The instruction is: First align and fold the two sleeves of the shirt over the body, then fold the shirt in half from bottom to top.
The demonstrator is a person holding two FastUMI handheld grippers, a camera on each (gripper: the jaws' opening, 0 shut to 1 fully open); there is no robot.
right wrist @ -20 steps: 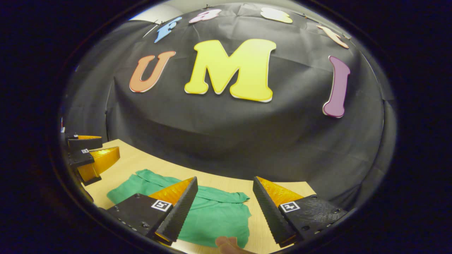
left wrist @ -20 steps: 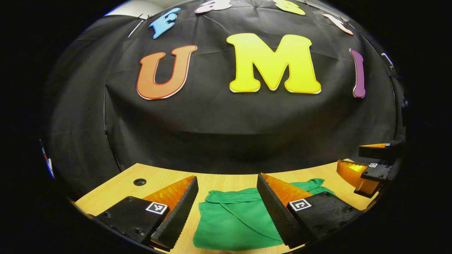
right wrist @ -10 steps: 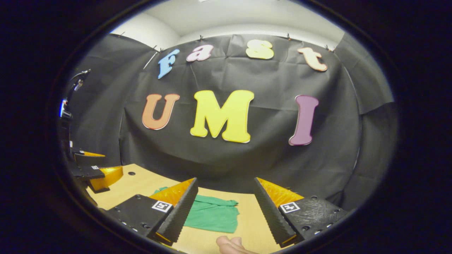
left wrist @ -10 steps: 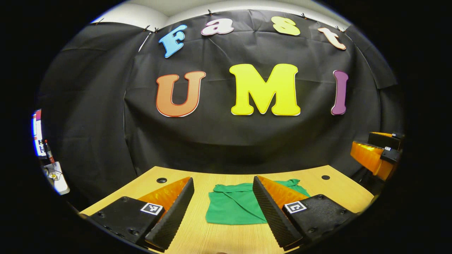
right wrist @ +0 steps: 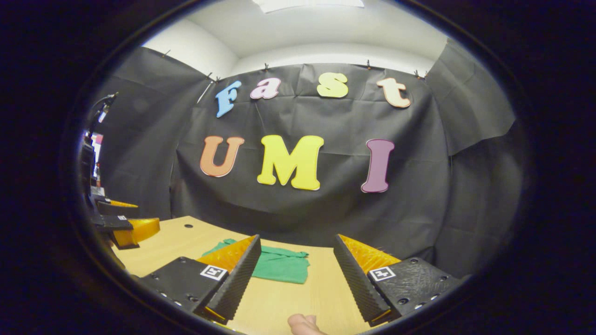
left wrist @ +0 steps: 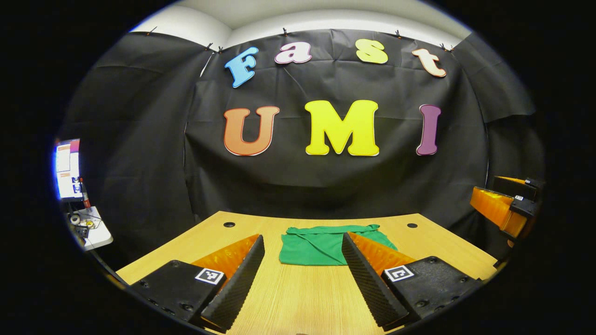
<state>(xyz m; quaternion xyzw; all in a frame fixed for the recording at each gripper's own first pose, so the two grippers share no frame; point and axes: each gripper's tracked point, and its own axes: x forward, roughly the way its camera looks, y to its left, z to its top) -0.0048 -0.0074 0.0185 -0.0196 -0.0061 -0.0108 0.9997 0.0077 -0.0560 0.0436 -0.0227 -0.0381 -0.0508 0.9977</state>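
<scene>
We see a pale wooden counter (left wrist: 298, 293) with a straight lengthwise grain and two small round holes near its far edge, one toward each far corner (left wrist: 228, 224). On it, toward the far side, lies the green shirt (left wrist: 321, 245), folded into a compact, roughly rectangular packet and lying flat, apart from both tools. In the right gripper view the same shirt (right wrist: 279, 267) sits on the counter (right wrist: 288, 302) beyond the near finger.

Our left hand-held gripper (left wrist: 302, 279) hangs over the near part of the counter with its fingers spread wide and nothing between them. Our right hand-held gripper (right wrist: 295, 279) is likewise spread apart and empty, and a fingertip of the person's hand (right wrist: 301, 323) shows at the bottom edge below it. In the left gripper view the right tool appears at the far right edge (left wrist: 505, 209), off the side of the counter; in the right gripper view the left tool appears at the far left (right wrist: 123, 225).

Behind the counter the black cloth wall (left wrist: 139, 139) hangs in folds, clipped along its top beneath a white ceiling (right wrist: 316, 28). At the far left, past the cloth, we see a lit monitor (left wrist: 67, 167) above a small white table with clutter (left wrist: 91, 230).
</scene>
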